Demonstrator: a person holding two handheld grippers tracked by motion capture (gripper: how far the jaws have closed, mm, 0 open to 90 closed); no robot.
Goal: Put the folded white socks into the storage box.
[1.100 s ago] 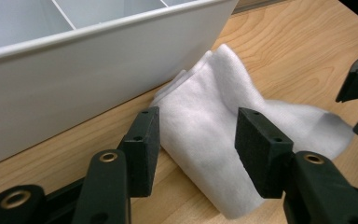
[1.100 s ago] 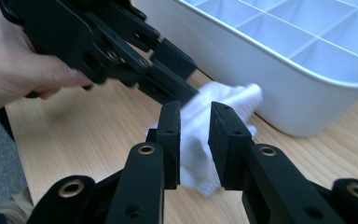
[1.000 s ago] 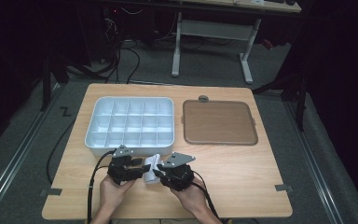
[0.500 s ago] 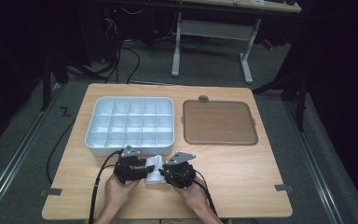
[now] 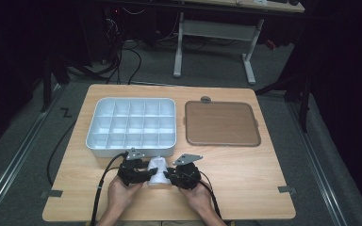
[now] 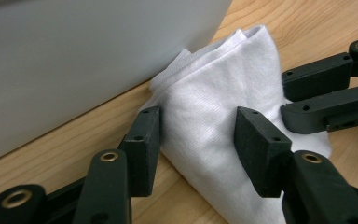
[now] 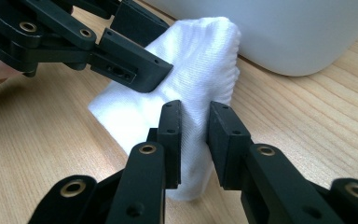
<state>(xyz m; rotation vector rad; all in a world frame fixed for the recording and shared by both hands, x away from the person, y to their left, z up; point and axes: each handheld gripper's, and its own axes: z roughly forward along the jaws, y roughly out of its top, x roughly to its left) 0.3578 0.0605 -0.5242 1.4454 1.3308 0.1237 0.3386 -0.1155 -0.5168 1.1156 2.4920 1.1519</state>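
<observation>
My table [image 5: 245, 174] is lit evenly from above while the room around it falls to near black. Close up, my jaws blur at the bottom edge, and the white cloth [image 6: 205, 121] shows bright, soft-shadowed, without glare.

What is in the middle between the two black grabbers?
A white cloth lies between the left gripper and the right gripper in the high view. Both gripper views show each one's jaws around it, beside the white tray.
</observation>
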